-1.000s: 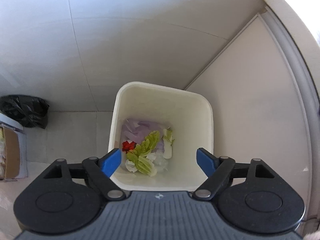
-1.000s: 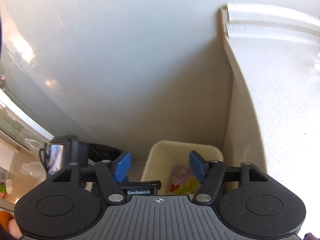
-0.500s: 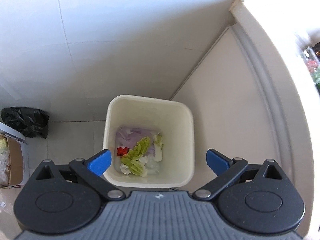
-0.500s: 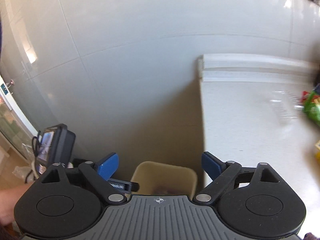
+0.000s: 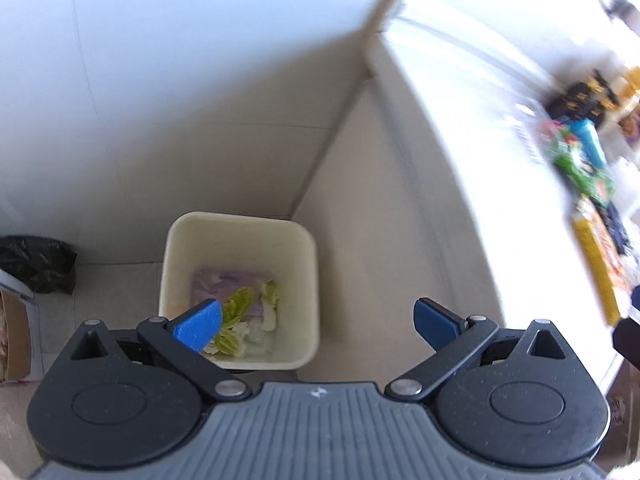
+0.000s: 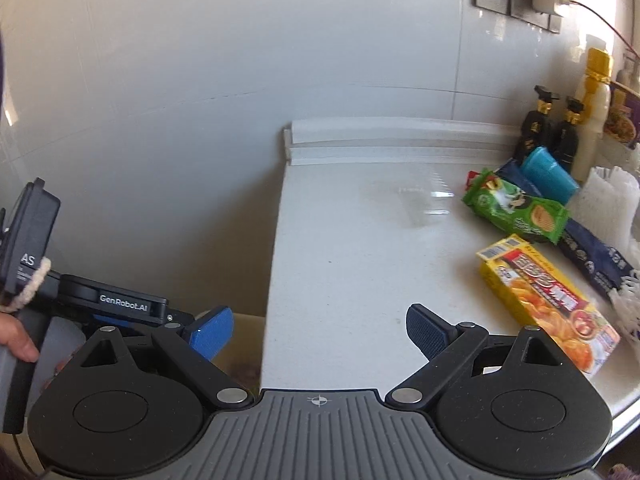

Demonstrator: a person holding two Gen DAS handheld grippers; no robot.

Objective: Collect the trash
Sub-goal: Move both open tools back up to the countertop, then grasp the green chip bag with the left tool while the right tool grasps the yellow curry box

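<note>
In the left wrist view, the left gripper (image 5: 316,322) is seen with its fingers (image 5: 199,327) spread wider than a second ago and nothing between them. The bin (image 5: 308,280) now appears smaller and lower in the frame, below the fingers, with vegetable scraps (image 5: 240,312) lying at its bottom. The counter (image 5: 460,152), barely seen before, has come into view at the right, its items blurred. A black bag (image 5: 36,264) lies on the floor at the left.

In the right wrist view, the right gripper (image 6: 318,330) is shown empty, its fingers (image 6: 212,330) parted further than before. The bin, formerly between them, is now mostly hidden. Shown sharply only here are a yellow box (image 6: 548,304), a green snack packet (image 6: 516,212) and a blue cup (image 6: 550,174) on the counter (image 6: 360,240), and the left gripper (image 6: 132,308), held in a hand (image 6: 16,340).
</note>
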